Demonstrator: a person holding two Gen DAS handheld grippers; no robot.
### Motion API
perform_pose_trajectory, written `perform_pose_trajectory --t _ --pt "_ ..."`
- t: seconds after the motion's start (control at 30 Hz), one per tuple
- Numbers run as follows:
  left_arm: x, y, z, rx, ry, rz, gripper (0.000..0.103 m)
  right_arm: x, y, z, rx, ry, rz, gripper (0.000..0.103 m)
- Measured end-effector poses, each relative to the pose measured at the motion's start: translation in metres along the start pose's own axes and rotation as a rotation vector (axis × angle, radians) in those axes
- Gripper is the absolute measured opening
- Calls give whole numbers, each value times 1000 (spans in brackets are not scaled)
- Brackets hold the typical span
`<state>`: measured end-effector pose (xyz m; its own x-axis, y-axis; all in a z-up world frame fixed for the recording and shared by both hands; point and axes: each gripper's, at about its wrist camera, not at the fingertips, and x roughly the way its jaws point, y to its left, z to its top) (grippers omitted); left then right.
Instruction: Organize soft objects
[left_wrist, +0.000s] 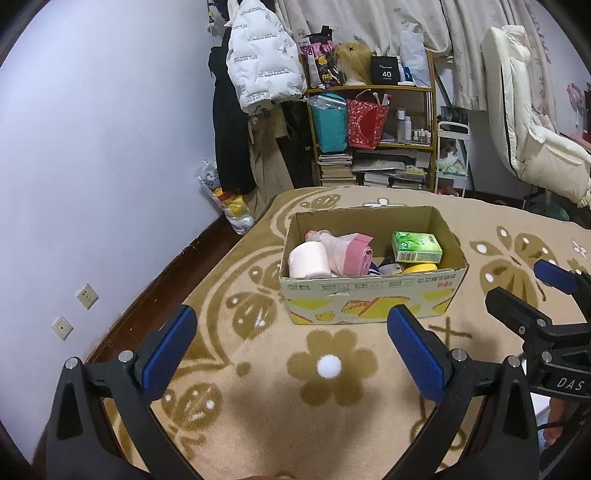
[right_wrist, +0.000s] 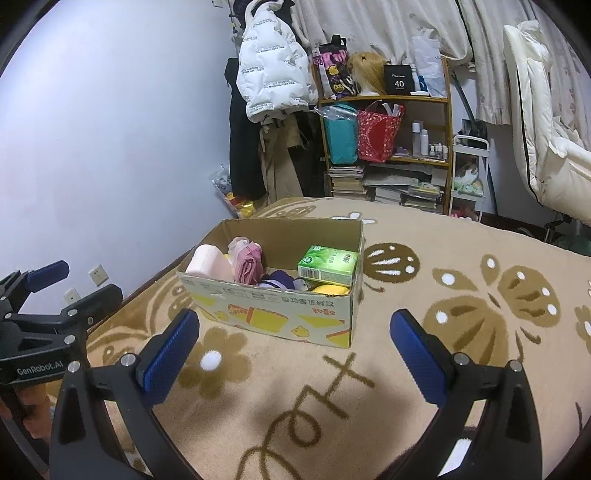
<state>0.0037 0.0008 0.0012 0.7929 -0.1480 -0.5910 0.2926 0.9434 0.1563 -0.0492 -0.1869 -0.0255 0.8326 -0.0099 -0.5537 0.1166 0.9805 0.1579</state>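
Both the left gripper (left_wrist: 291, 341) and right gripper (right_wrist: 293, 343) have fingers spread wide with nothing in them, hovering over the blanket-covered bed (right_wrist: 424, 369), and the cardboard box (left_wrist: 369, 301) of soft stuff (pink roll (left_wrist: 308, 260), green tissue pack (left_wrist: 417, 246)) sits toward the far-left corner.
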Motion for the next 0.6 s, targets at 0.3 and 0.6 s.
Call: perform_pose_trajectory --t 0.3,0.6 --pt "-1 0 0 4 -6 5 102 1 -5 -1 -3 -1 -14 103" --pt "-2 -3 1 11 -10 13 102 2 -10 0 9 -5 -23 103"
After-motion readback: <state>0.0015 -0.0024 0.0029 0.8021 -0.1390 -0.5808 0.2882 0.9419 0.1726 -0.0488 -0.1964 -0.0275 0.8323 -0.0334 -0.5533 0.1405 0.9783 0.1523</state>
